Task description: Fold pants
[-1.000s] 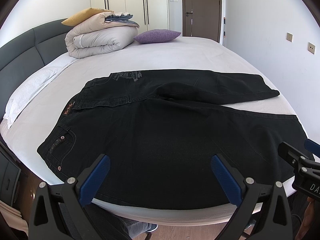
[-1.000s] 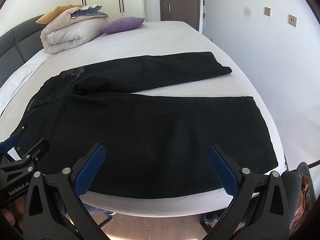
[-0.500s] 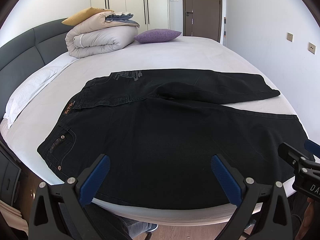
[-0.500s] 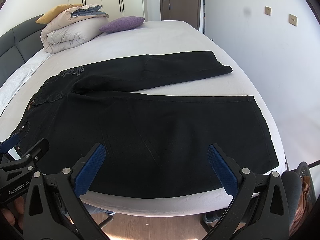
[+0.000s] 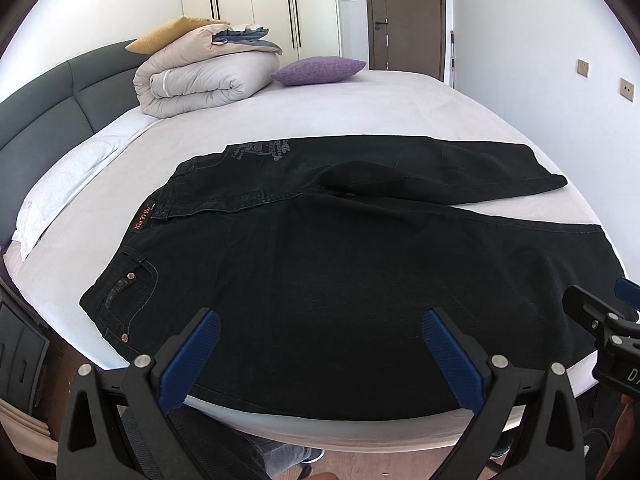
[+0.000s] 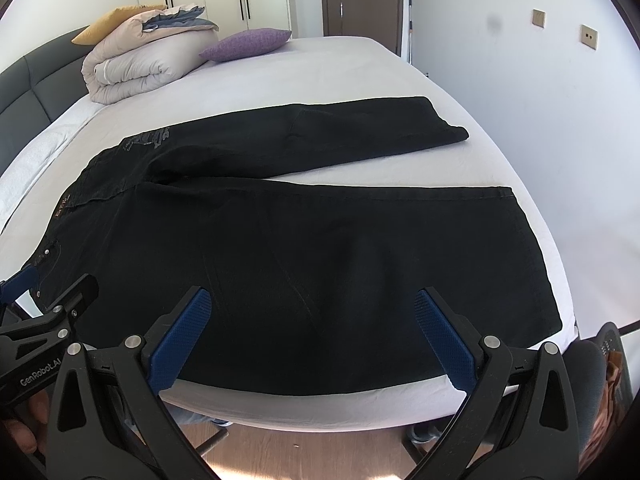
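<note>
Black pants [image 5: 340, 264] [image 6: 304, 240] lie spread flat on the white bed [image 5: 360, 112], waistband to the left, both legs running right with a strip of sheet between them. The near leg reaches the bed's front edge. My left gripper [image 5: 320, 324] hovers open above the near edge of that leg, holding nothing. My right gripper [image 6: 312, 300] is open too, above the same leg further right, nothing between its blue pads [image 6: 440, 332]. Each gripper shows at the side of the other's view.
A rolled duvet [image 5: 200, 80] with folded clothes and a yellow pillow sits at the bed's far left beside a purple cushion [image 5: 320, 70]. A dark headboard [image 5: 40, 112] runs along the left. Wardrobes and a door stand behind. A wall [image 6: 560, 120] is close on the right.
</note>
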